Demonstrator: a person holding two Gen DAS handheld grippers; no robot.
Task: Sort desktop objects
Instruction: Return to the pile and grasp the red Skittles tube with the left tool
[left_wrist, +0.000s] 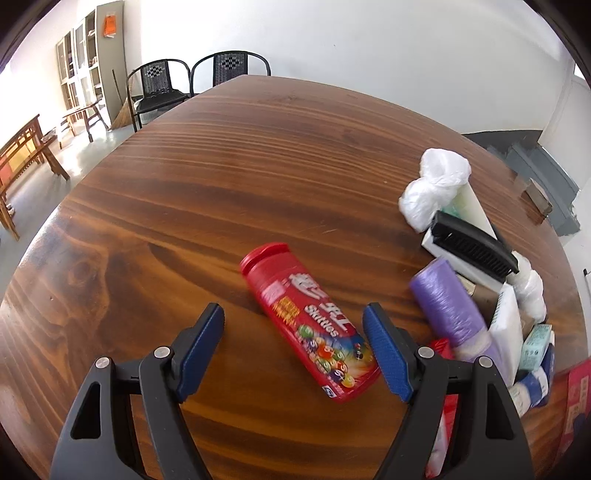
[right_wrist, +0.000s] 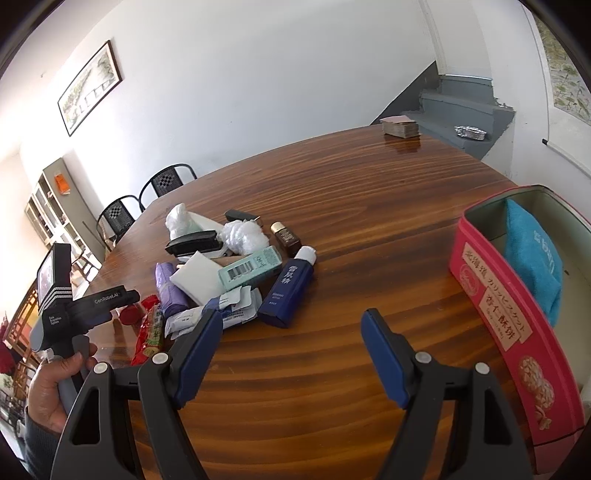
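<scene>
The red Skittles tube (left_wrist: 308, 323) lies on its side on the wooden worktop (left_wrist: 221, 177), cap toward 11 o'clock and base toward 5 o'clock. Its lower end sits between the fingers of the left claw (left_wrist: 293, 352), which gapes wide and grips nothing; whether the right-hand finger touches the tube cannot be told. At 3 o'clock from the tube is a heap of clutter: a purple bag roll (left_wrist: 448, 306), a black brush (left_wrist: 472, 242), and crumpled white plastic (left_wrist: 436, 184).

In the right wrist view, the right claw (right_wrist: 291, 349) is also spread wide and empty over bare wood. A dark blue bottle (right_wrist: 288, 291) lies at 11 o'clock from it, and a pink biscuit tin (right_wrist: 517, 328) stands at 3 o'clock, a blue cloth (right_wrist: 532, 258) inside.
</scene>
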